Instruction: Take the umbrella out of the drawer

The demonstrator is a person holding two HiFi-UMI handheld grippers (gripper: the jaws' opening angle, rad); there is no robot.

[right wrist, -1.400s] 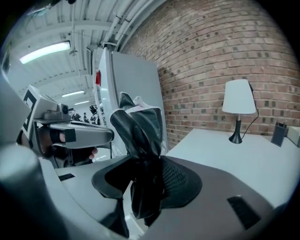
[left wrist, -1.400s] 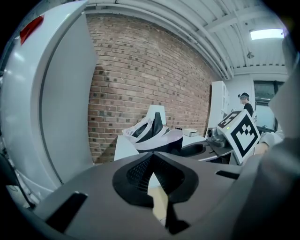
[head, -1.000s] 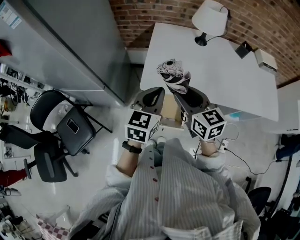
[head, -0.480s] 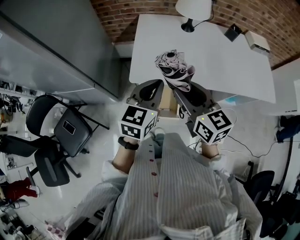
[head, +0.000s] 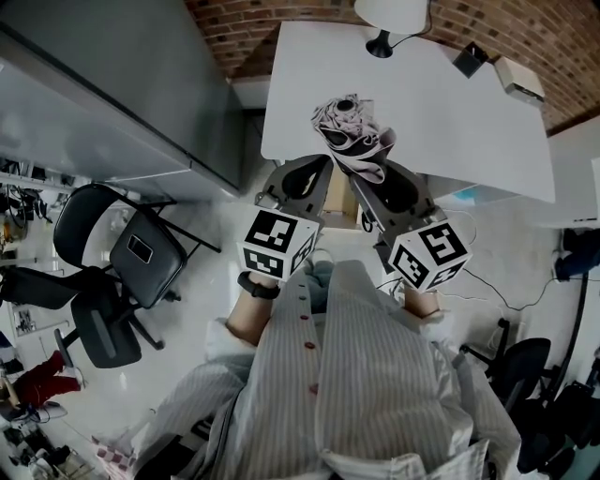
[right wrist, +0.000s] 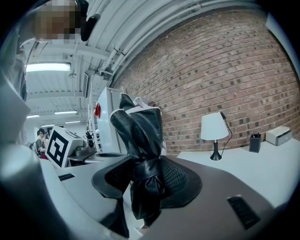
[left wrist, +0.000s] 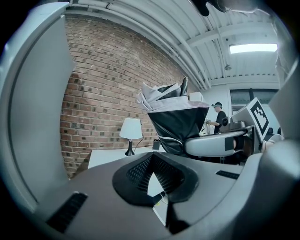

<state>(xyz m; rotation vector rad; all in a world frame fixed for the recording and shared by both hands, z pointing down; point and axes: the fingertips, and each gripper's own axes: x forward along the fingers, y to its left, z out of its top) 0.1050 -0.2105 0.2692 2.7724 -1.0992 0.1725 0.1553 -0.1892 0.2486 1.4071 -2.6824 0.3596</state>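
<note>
A folded black-and-white umbrella [head: 352,141] stands upright over the near edge of the white table [head: 469,122]. My right gripper [head: 366,178] is shut on its lower, strapped part, and the black fabric [right wrist: 140,140] fills the gap between the pads. My left gripper [head: 319,169] sits just left of it, level with it, its pads meeting at the tips with nothing between them. In the left gripper view the umbrella [left wrist: 178,126] rises beyond that gripper [left wrist: 152,176], apart from it. A tan open drawer [head: 336,208] shows below, between both grippers.
A white lamp [head: 389,14], a dark pen holder [head: 466,58] and a small white box [head: 520,80] stand at the table's far side by the brick wall. A grey cabinet [head: 112,84] is on the left, with black office chairs [head: 141,258] on the floor.
Both grippers have risen a little and moved toward the table, with the umbrella carried in the right one. Over the last half second they have hardly moved.
</note>
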